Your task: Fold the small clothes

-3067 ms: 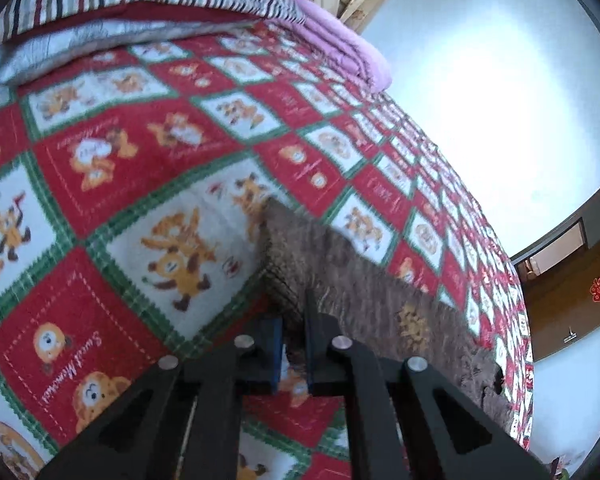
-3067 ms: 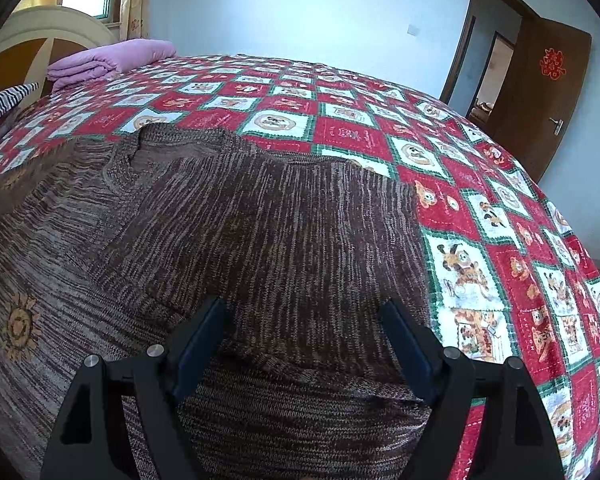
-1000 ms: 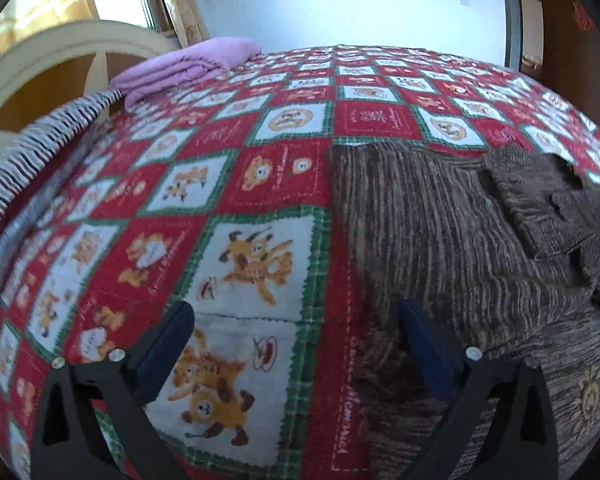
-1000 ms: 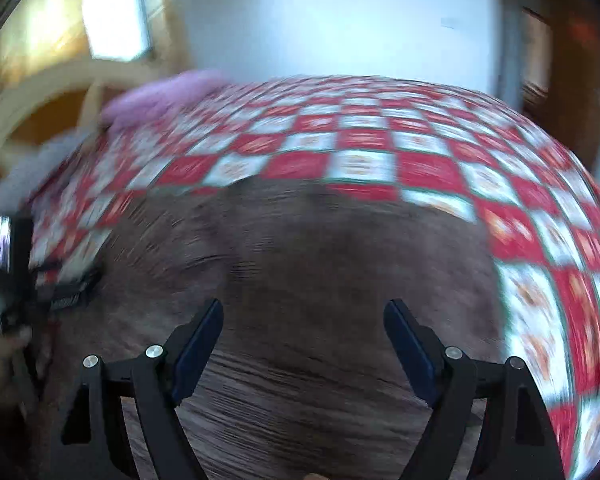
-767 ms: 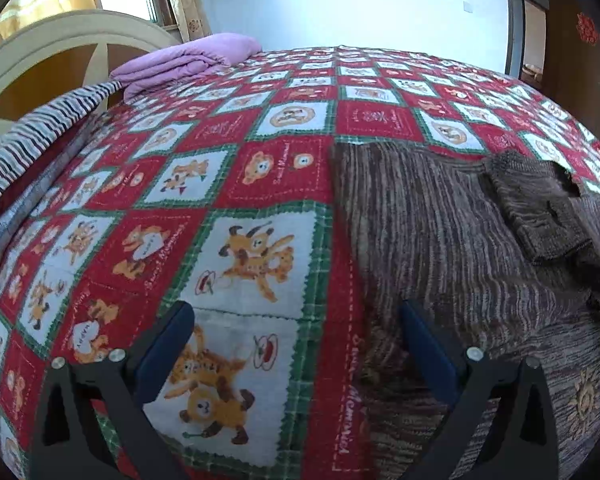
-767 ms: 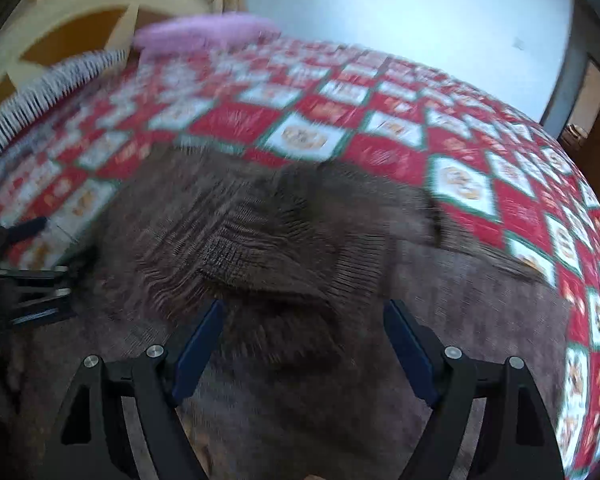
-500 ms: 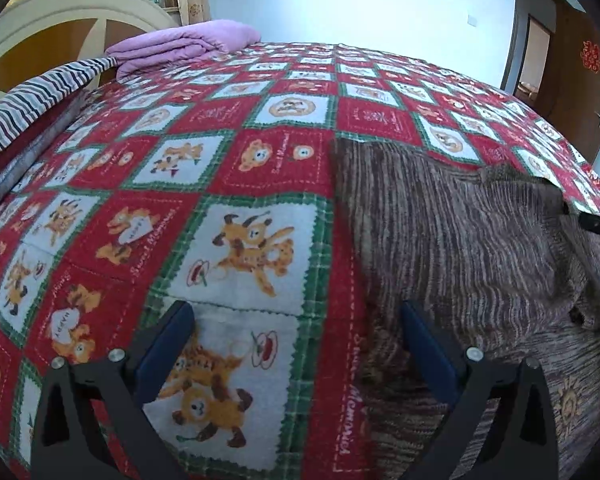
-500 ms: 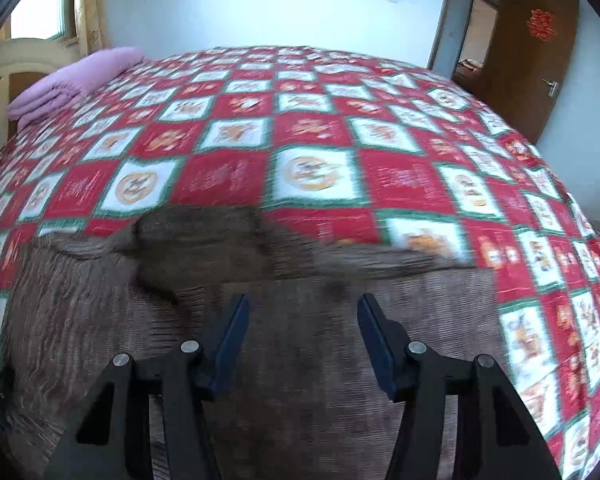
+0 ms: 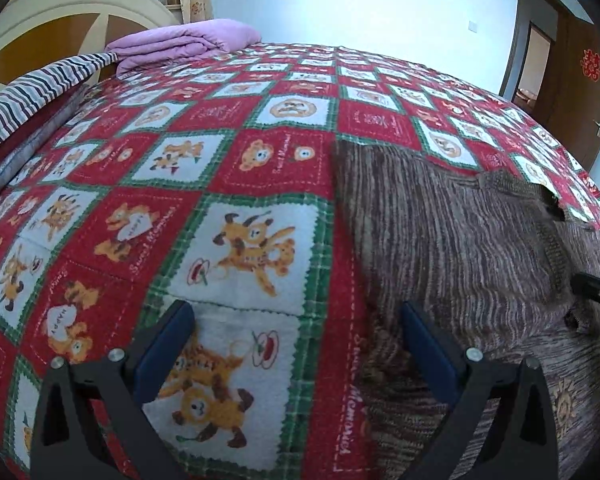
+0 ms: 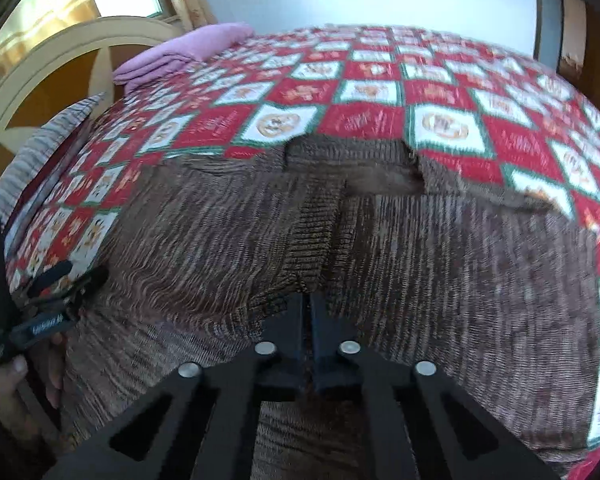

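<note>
A brown knit sweater (image 9: 460, 256) (image 10: 440, 280) lies flat on the red patchwork bedspread (image 9: 260, 152). One sleeve is folded over its body, and the sleeve's ribbed cuff (image 10: 308, 236) runs down toward me. My right gripper (image 10: 309, 312) has its jaws together, pinching the near end of that cuff; its black tip (image 9: 596, 292) also shows in the left wrist view. My left gripper (image 9: 296, 340) hovers open over the sweater's left edge, one pad above the bedspread, the other above the knit, holding nothing. In the right wrist view the left gripper (image 10: 48, 292) sits at far left, held by a hand (image 10: 16, 380).
A folded pink blanket (image 9: 184, 46) and a striped blanket (image 9: 40, 88) lie by the cream headboard (image 10: 52, 72) at the far left of the bed. A brown door (image 9: 580, 80) stands at the far right. Bedspread stretches beyond the sweater.
My right gripper went from wide open to closed and came down onto the ribbed cuff at the sweater's middle. The left gripper stayed open at the sweater's left edge.
</note>
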Action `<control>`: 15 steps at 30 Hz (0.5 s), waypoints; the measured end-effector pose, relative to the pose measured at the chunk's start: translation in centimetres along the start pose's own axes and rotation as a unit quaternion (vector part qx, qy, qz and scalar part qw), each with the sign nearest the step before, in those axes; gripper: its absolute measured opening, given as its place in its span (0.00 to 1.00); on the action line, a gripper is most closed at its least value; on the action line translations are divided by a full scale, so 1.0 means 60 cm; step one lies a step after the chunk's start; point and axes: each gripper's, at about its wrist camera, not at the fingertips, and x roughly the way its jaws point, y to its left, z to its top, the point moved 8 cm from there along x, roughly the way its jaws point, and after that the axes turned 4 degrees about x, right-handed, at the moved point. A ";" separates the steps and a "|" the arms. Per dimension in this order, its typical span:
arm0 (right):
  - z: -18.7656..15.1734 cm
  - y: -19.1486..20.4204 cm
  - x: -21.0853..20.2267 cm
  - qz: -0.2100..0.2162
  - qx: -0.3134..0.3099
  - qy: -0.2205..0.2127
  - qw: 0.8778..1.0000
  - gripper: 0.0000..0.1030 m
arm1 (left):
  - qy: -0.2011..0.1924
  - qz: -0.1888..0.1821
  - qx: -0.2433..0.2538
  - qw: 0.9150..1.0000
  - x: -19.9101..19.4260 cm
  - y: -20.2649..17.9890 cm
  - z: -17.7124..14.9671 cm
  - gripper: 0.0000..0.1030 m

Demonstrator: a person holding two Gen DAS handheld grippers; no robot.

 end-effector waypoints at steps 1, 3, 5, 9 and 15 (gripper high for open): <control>-0.003 0.005 -0.010 0.004 -0.006 -0.006 1.000 0.00 | 0.000 0.000 0.001 1.000 0.000 0.000 0.000 1.00; -0.013 0.009 -0.027 0.000 -0.022 -0.020 1.000 0.00 | 0.000 0.000 0.000 1.000 0.000 0.001 -0.001 1.00; -0.032 0.003 -0.027 -0.008 -0.032 -0.015 0.999 0.00 | 0.001 0.001 0.001 1.000 0.000 0.000 -0.001 1.00; -0.051 -0.013 -0.016 -0.007 -0.027 -0.008 1.000 0.00 | 0.000 -0.003 -0.003 1.000 -0.001 0.001 -0.001 1.00; -0.017 0.000 -0.043 0.013 -0.021 -0.046 0.999 0.79 | 0.000 -0.003 -0.004 1.000 -0.001 0.001 -0.001 1.00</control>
